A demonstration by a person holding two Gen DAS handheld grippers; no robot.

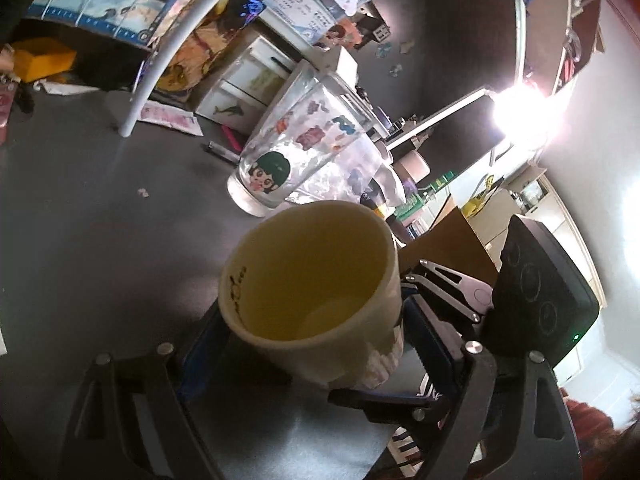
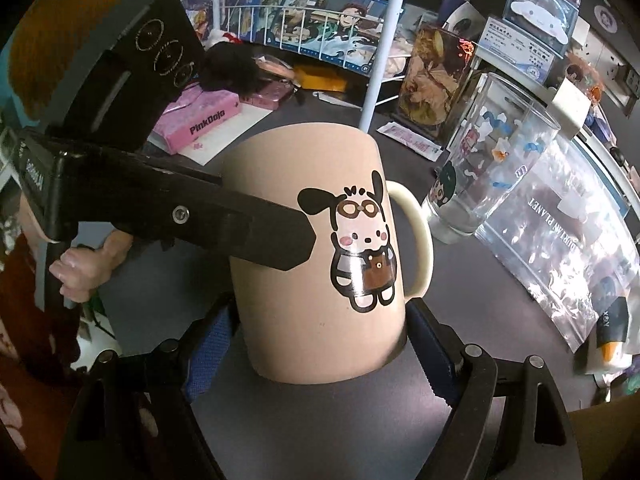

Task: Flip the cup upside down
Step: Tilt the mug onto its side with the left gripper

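Plainly, both tools clamp the mug (image 2: pixel 316 256); uneven turning could slip it into the glass (image 2: pixel 486 168) nearby.

Black claw (image 2: pixel 316 360) with blue pads (image 2: pixel 208 356), silver screws, bare hand (image 2: pixel 86 268).

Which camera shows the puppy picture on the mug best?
The right wrist view: the puppy picture faces it, whole and sharp on the mug. The left wrist view looks into the mug's mouth, hiding it.
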